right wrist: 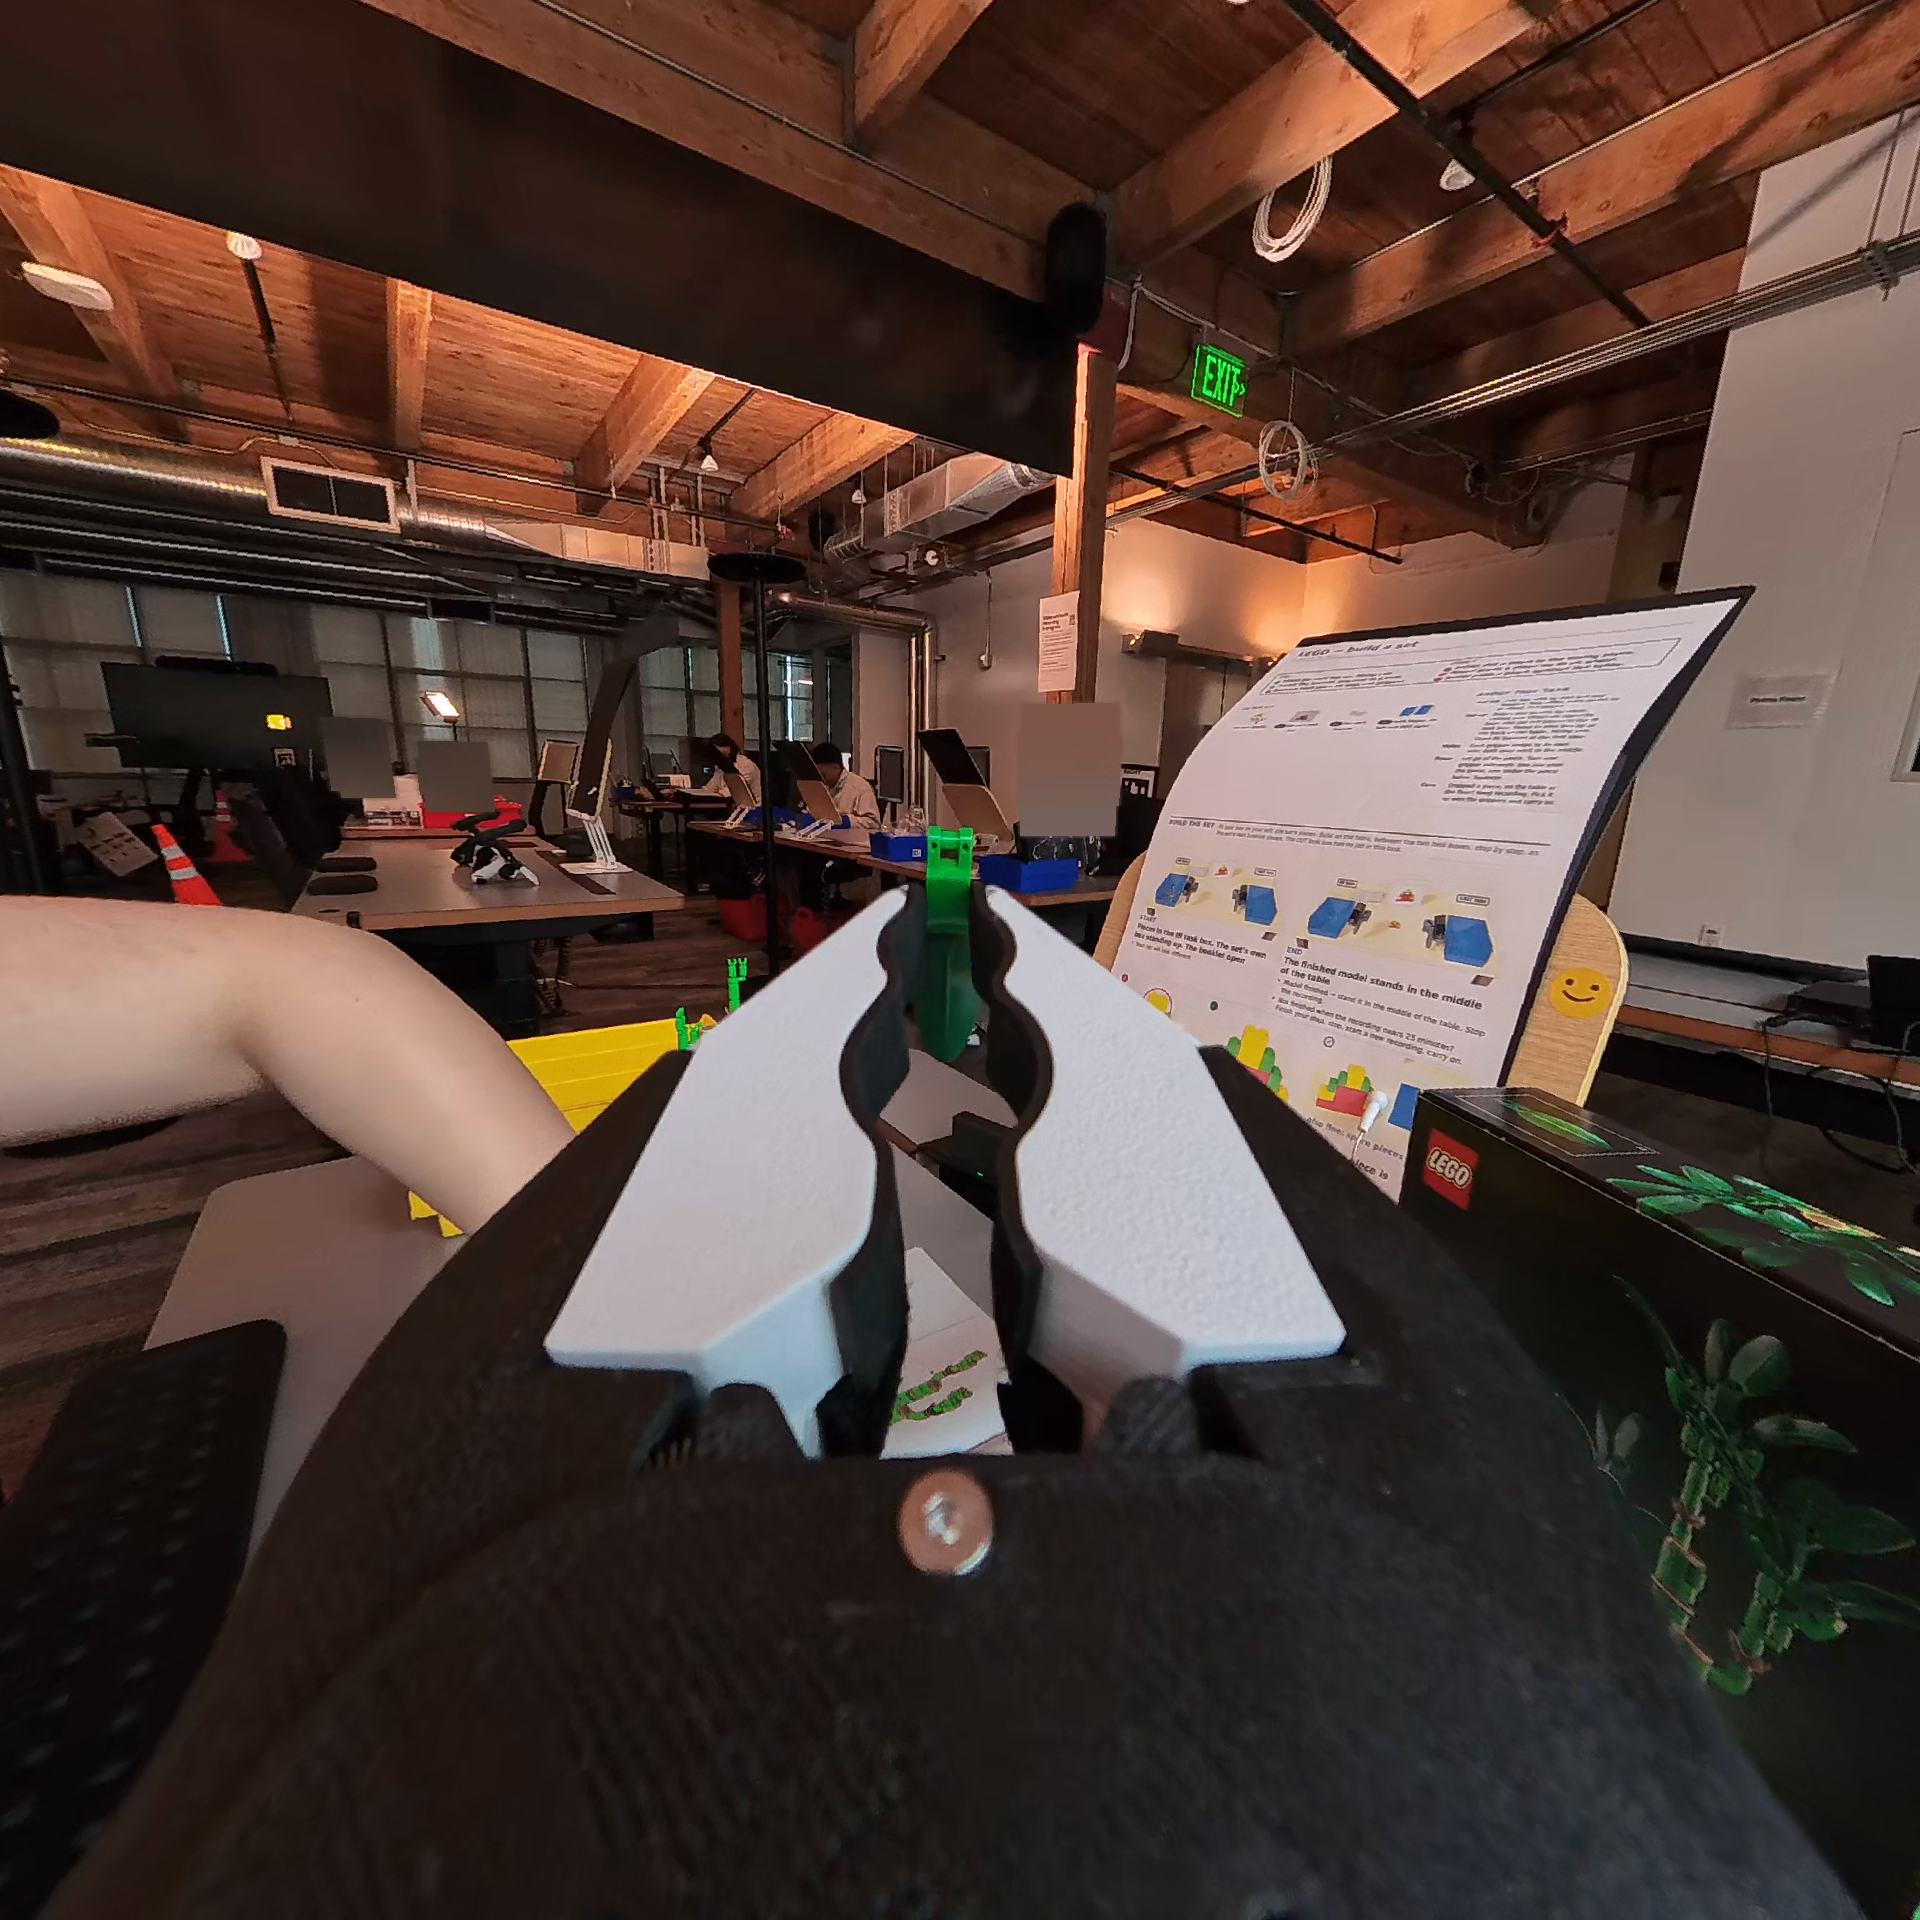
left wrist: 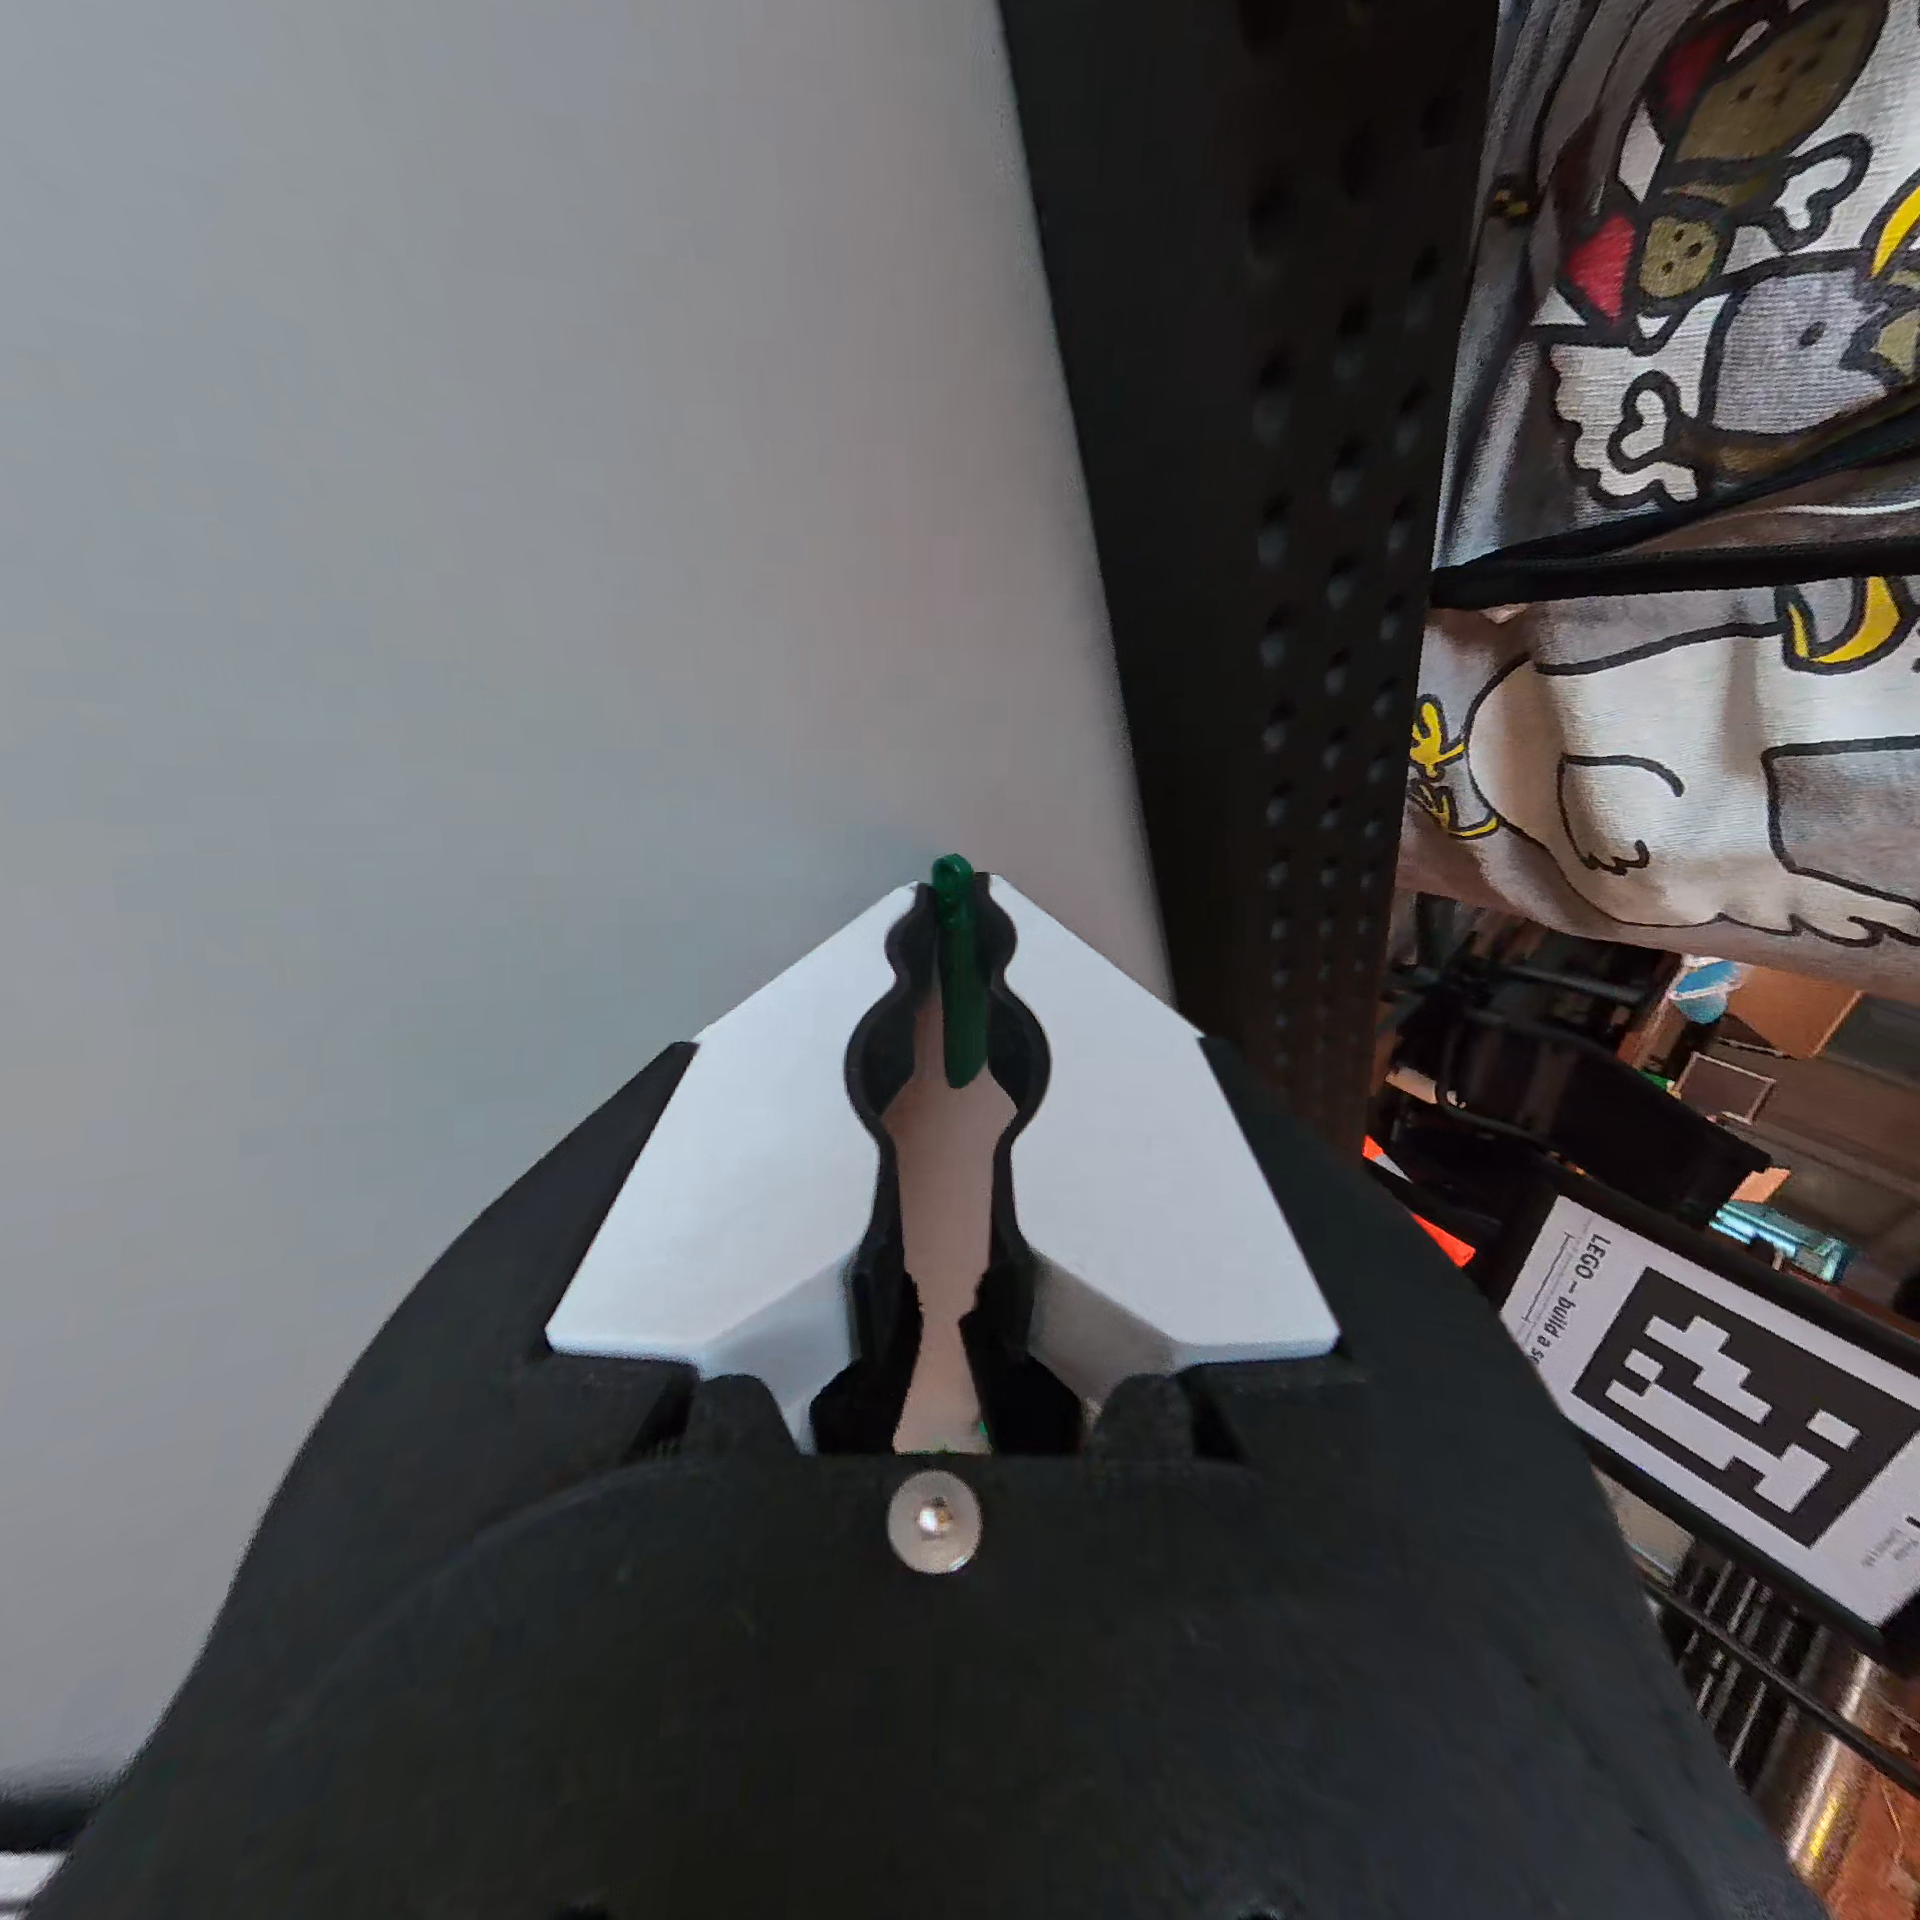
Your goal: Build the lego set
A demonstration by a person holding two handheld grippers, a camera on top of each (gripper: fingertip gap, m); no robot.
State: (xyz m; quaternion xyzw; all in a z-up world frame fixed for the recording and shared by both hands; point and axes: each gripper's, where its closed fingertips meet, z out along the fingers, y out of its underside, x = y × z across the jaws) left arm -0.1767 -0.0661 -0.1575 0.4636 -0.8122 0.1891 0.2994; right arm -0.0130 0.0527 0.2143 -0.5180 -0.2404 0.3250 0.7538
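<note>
My left gripper (left wrist: 951, 904) is shut on a thin dark green lego leaf piece (left wrist: 958, 997), held edge-on and pointing at a pale wall. My right gripper (right wrist: 948, 914) is shut on a green lego stem piece (right wrist: 945, 966) with a bright green clip at its tip; it is held up in the air above the table. Small green lego stems (right wrist: 736, 982) stand by a yellow tray (right wrist: 592, 1060) beyond a person's forearm (right wrist: 260, 1029). An open booklet (right wrist: 940, 1397) shows between the right fingers, below them.
A black perforated post (left wrist: 1299, 520) and a patterned cloth (left wrist: 1714, 416) stand right of the left gripper, with a marker card (left wrist: 1714, 1382) below. In the right wrist view a black lego box (right wrist: 1683, 1351) sits at the right, an instruction sheet on a wooden stand (right wrist: 1434, 862) behind it. The gap from one gripper's tips to the other's is roughly 40 cm.
</note>
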